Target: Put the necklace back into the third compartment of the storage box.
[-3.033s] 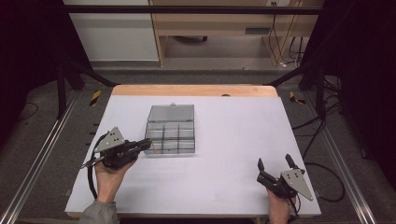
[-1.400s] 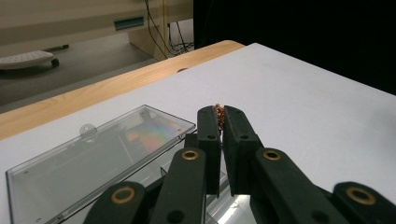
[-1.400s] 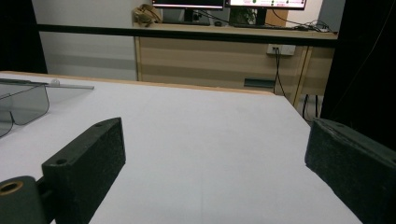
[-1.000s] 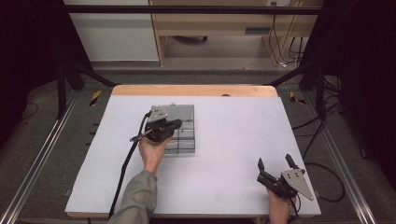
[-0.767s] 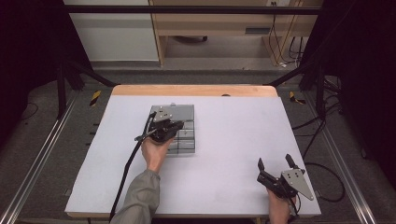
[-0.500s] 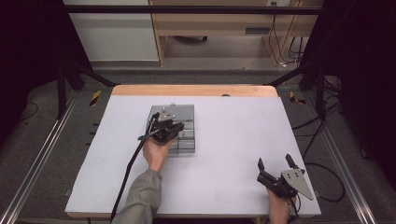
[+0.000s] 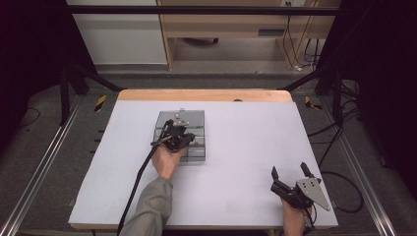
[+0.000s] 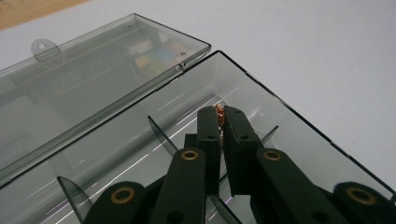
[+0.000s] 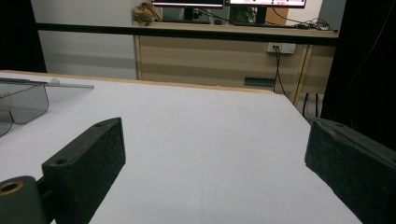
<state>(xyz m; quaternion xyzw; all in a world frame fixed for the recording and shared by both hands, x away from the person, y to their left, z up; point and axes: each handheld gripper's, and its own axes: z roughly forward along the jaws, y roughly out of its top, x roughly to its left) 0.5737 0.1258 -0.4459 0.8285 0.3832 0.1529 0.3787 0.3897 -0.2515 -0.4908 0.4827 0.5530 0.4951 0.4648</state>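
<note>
Left gripper (image 8: 219,122): held over the open box (image 8: 299,140), jaws nearly closed on a small coppery piece (image 8: 219,115), which is pinched at the tips above a compartment in the far row; which compartment cannot be told exactly. In the high view this gripper (image 7: 189,141) is seen above the middle of the box (image 7: 195,156), carried by the left hand (image 7: 167,160), with a grey sleeve (image 7: 150,209) behind it and the black cable (image 7: 135,189) trailed back toward the near table edge. Right gripper (image 9: 212,154): jaws set wide apart, nothing held between them; white table (image 9: 196,135) is seen through the gap. In the high view it (image 7: 290,173) is rested near the right front corner of the table (image 7: 246,147), well apart from the box, with its grey plate (image 7: 312,191) on top and the right hand (image 7: 294,219) behind. Box: smoke-grey, clear plastic, divided by thin partitions (image 8: 161,135); placed left of the table's centre. Lid (image 8: 93,74): folded back flat on the table on the far side, hinged to the box, with a rounded hanging tab (image 8: 45,46) at its far edge. Table: white top, wooden strip (image 7: 204,95) along the far edge. Background, right gripper view: a wooden bench (image 9: 219,56) with monitors (image 9: 229,3) on it.
</note>
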